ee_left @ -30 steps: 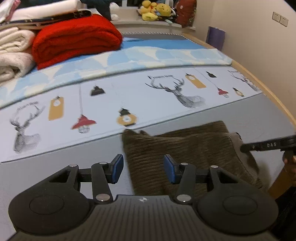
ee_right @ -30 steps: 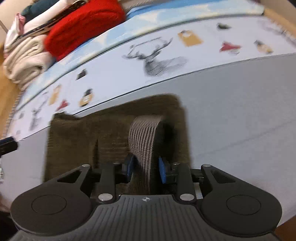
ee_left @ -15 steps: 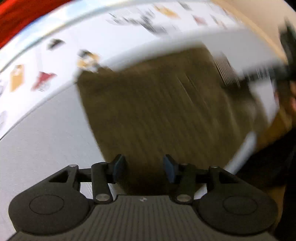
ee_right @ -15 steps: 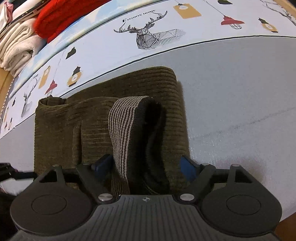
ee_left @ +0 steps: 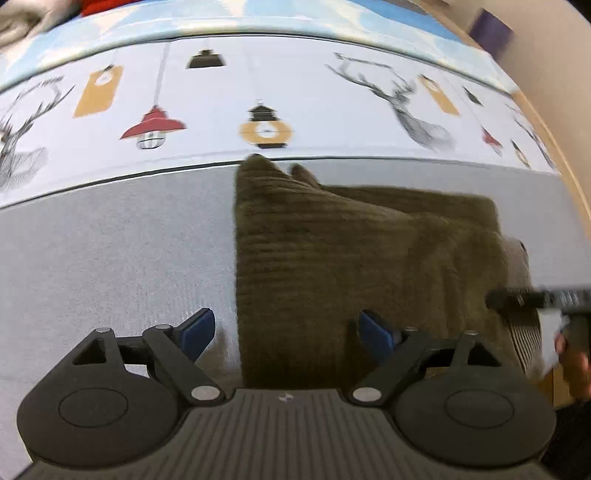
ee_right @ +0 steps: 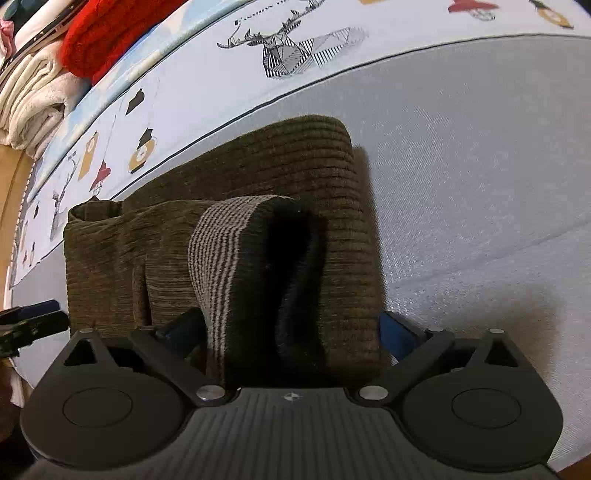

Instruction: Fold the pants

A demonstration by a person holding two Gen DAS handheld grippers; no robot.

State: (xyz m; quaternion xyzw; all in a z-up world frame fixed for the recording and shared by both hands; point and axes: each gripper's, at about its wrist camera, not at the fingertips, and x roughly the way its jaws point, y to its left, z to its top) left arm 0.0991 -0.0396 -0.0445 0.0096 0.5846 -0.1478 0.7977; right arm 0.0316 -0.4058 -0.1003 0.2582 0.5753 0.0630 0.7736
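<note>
The brown corduroy pants [ee_left: 351,251] lie folded into a thick bundle on the grey part of the bed. My left gripper [ee_left: 286,332] is open over the bundle's near left edge, with nothing between its pads. In the right wrist view the pants [ee_right: 295,177] show a striped waistband [ee_right: 221,251] standing up as a loop with a dark inside. My right gripper [ee_right: 291,328] is wide open, its pads on either side of the waistband end and apart from it. The right gripper's tip also shows in the left wrist view [ee_left: 532,297], at the bundle's right end.
The bed cover [ee_left: 258,92] has a pale band printed with deer and lamps beyond the pants. A red blanket [ee_right: 110,33] and cream folded towels [ee_right: 33,96] lie stacked at the far left. The wooden bed frame [ee_left: 576,177] runs along the right edge.
My right gripper has let go of the striped waistband and opened wide. My left gripper swung over the bundle, opened wider and now sits at its left edge.
</note>
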